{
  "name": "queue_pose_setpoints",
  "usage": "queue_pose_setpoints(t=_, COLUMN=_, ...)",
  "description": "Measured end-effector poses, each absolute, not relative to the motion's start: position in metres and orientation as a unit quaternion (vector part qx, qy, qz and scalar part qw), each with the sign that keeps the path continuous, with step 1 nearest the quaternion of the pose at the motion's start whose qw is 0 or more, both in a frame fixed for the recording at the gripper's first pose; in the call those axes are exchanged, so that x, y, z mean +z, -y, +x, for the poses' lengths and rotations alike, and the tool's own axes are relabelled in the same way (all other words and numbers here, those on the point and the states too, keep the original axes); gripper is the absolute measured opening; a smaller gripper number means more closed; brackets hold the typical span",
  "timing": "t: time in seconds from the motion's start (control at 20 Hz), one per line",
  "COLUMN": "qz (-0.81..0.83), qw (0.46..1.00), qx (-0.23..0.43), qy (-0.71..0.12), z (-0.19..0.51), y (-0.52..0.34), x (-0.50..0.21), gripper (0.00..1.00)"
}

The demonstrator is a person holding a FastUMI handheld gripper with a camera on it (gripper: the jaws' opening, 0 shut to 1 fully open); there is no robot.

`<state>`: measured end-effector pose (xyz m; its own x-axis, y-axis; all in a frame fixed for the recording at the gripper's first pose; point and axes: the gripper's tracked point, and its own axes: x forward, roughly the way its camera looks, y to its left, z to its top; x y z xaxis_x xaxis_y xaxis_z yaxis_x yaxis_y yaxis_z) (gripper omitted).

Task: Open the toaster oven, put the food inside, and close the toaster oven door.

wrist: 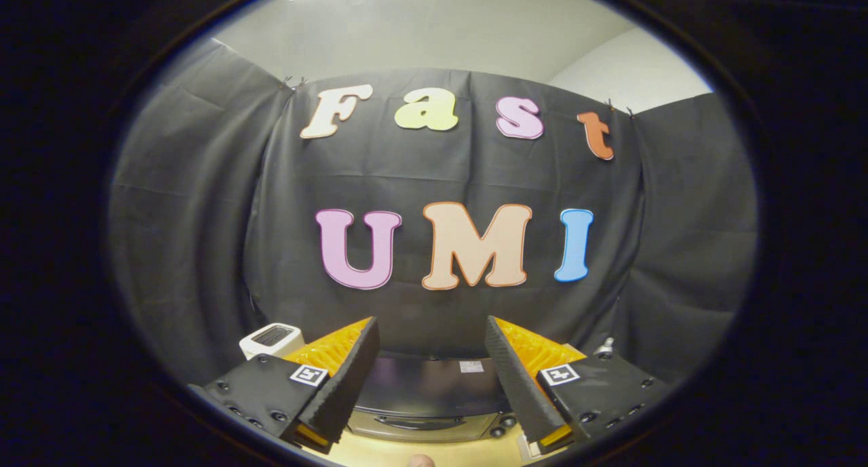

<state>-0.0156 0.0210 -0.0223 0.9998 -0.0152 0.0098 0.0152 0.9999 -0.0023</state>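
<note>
The gripper (430,365) is held up in the air with its two fingers spread wide apart, nothing between them and nothing touching either one. Each finger (342,379) shows a ribbed inner pad facing the gap, and a small square marker tag (309,375) sits on the block behind each finger.

Below and just ahead of the fingers, seen through the gap between them, stands the toaster oven (427,392). Its dark flat top fills most of the space between the fingers, with a small pale sticker (471,367) near the far edge of the top, closer to the right finger. Under the top, the front edge shows a silver band with a long handle (413,423) running across it, so the door looks closed, though only its upper part can be seen. Two round knobs (503,426) sit at the right end of that front, just beside the right finger. The oven rests on a light wooden tabletop (380,453), which lies beneath the fingers.

Beyond the left finger, off to its outer side, is a small white appliance (271,339) with a dark slotted grille on top. Beyond the right finger, a small metallic fitting (603,348) pokes up. Behind everything hangs the black cloth wall (190,250) of the booth, with a pale ceiling (434,26) above it.
</note>
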Motion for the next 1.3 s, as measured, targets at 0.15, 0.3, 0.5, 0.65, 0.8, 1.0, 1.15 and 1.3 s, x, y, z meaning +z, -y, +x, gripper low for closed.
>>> queue_pose_setpoints(t=0.15, qz=0.010, qw=1.000, qx=-0.014, qy=-0.005, z=-0.004, y=-0.019, x=-0.049, gripper=0.98)
queue_pose_setpoints(t=0.3, qz=0.003, qw=0.999, qx=-0.025, qy=-0.038, z=0.012, y=-0.016, x=-0.094, gripper=0.98)
queue_pose_setpoints(t=0.5, qz=0.002, qw=0.996, qx=-0.031, qy=-0.078, z=0.031, y=-0.021, x=-0.149, gripper=0.98)
queue_pose_setpoints(t=0.65, qz=0.000, qw=0.994, qx=-0.023, qy=-0.109, z=0.039, y=-0.027, x=-0.184, gripper=0.98)
queue_pose_setpoints(t=0.8, qz=-0.005, qw=0.991, qx=-0.030, qy=-0.128, z=0.042, y=-0.024, x=-0.210, gripper=0.98)
queue_pose_setpoints(t=1.0, qz=0.005, qw=0.988, qx=-0.028, qy=-0.154, z=0.041, y=-0.026, x=-0.241, gripper=0.98)
queue_pose_setpoints(t=1.15, qz=0.013, qw=0.985, qx=-0.025, qy=-0.171, z=0.040, y=-0.028, x=-0.259, gripper=0.98)
queue_pose_setpoints(t=1.3, qz=0.015, qw=0.983, qx=-0.013, qy=-0.185, z=0.035, y=-0.034, x=-0.275, gripper=0.98)
